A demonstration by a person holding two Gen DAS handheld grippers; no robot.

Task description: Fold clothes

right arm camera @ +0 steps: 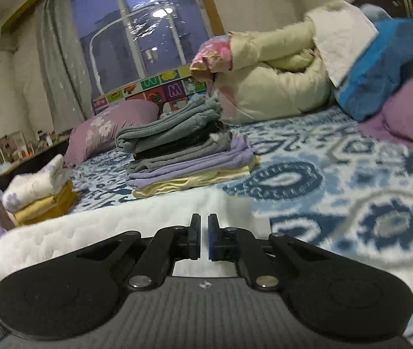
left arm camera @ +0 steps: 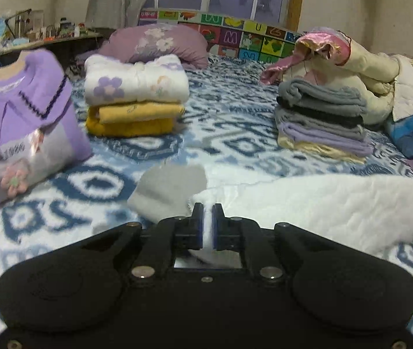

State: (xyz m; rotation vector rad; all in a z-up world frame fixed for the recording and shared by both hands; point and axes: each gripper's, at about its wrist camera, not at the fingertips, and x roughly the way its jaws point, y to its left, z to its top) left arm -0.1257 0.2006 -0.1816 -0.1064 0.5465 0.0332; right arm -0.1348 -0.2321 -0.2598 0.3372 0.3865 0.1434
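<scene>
A white quilted garment (left arm camera: 322,203) lies flat on the blue patterned bed (left arm camera: 221,133), with a grey cuff or sleeve end (left arm camera: 171,192) at its left. My left gripper (left arm camera: 207,212) is shut on a fold of the white garment, with cloth pinched between the jaws. In the right wrist view the same white garment (right arm camera: 104,226) stretches to the left, and my right gripper (right arm camera: 204,224) is shut on its near edge, with white cloth showing in the narrow gap between the jaws.
A folded white-and-yellow stack (left arm camera: 136,99) and a purple sweater (left arm camera: 23,122) sit on the left. A grey-and-lilac folded stack (left arm camera: 322,119) sits on the right, also seen in the right wrist view (right arm camera: 186,151). Pillows, a cream quilt (right arm camera: 279,87) and a blue blanket (right arm camera: 380,67) lie behind.
</scene>
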